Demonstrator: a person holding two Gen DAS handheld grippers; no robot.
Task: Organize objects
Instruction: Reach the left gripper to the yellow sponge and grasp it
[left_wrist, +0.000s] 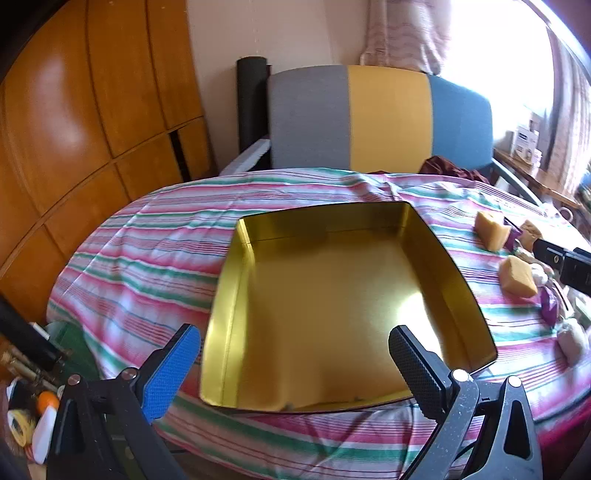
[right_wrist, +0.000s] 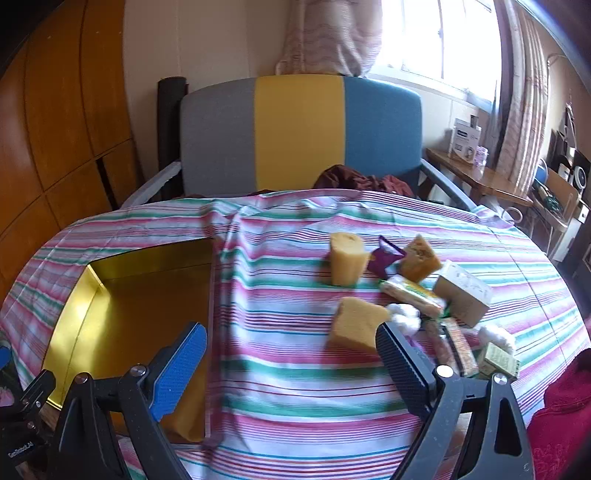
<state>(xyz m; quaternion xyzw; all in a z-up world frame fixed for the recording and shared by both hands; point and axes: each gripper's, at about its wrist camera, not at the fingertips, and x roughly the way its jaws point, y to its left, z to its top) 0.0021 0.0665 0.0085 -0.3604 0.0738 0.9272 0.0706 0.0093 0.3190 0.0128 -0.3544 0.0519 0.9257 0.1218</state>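
An empty gold tin box (left_wrist: 332, 295) lies on the striped cloth; it also shows at the left of the right wrist view (right_wrist: 129, 302). My left gripper (left_wrist: 295, 354) is open and empty, hovering over the box's near edge. My right gripper (right_wrist: 291, 354) is open and empty above the cloth. Right of it lie yellow sponges (right_wrist: 356, 326) (right_wrist: 345, 262) (right_wrist: 421, 258), a purple packet (right_wrist: 384, 258), a beige box (right_wrist: 465, 291), wrapped bars (right_wrist: 413, 291), white cotton balls (right_wrist: 406, 317) and a small green box (right_wrist: 498, 360). Two sponges (left_wrist: 517, 277) (left_wrist: 491, 230) show in the left wrist view.
The striped cloth (right_wrist: 295, 369) covers a round table. A grey, yellow and blue chair (right_wrist: 299, 136) stands behind it, with dark red fabric (right_wrist: 362, 181) on its seat. Wooden cabinets (left_wrist: 74, 147) stand at left. A side table (right_wrist: 476, 177) with boxes stands at right.
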